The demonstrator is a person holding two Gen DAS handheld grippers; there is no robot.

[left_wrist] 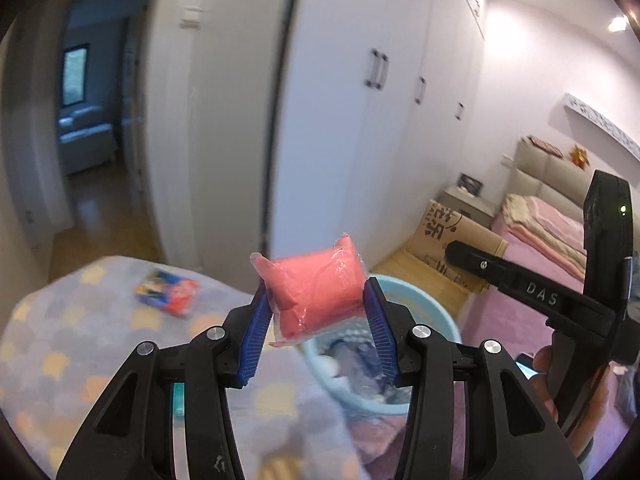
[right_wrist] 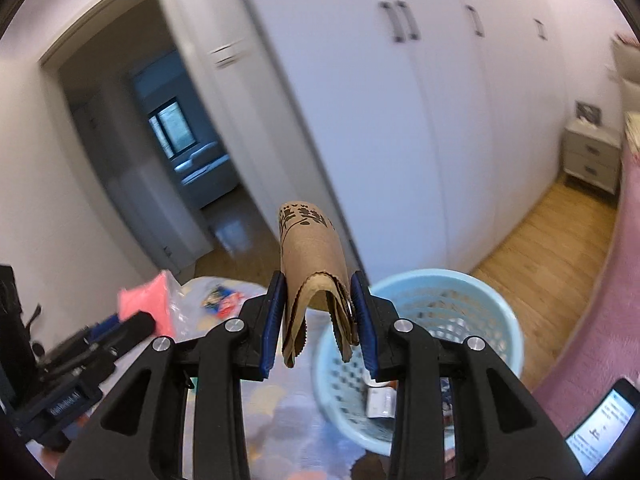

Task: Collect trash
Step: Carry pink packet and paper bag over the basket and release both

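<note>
My left gripper [left_wrist: 318,300] is shut on a pink packet in clear plastic wrap [left_wrist: 314,292], held up just left of and above a light blue mesh basket [left_wrist: 436,320]. The same pink packet [right_wrist: 146,304] shows at the left of the right wrist view. My right gripper [right_wrist: 320,300] is shut on a folded brown paper bag with black print [right_wrist: 312,264], raised in front of the blue basket [right_wrist: 460,292], which holds several pieces of trash. A colourful snack wrapper [left_wrist: 168,292] lies on the patterned cloth; that wrapper [right_wrist: 222,298] also appears behind my right gripper.
A cloth with coloured spots [left_wrist: 60,340] covers the surface below. White wardrobe doors [left_wrist: 360,100] stand behind. A cardboard box [left_wrist: 452,240] leans by a pink bed [left_wrist: 540,240]. An open doorway [right_wrist: 160,140] is on the left. A hand holds the right gripper's handle [left_wrist: 560,360]. A phone [right_wrist: 600,428] glows at bottom right.
</note>
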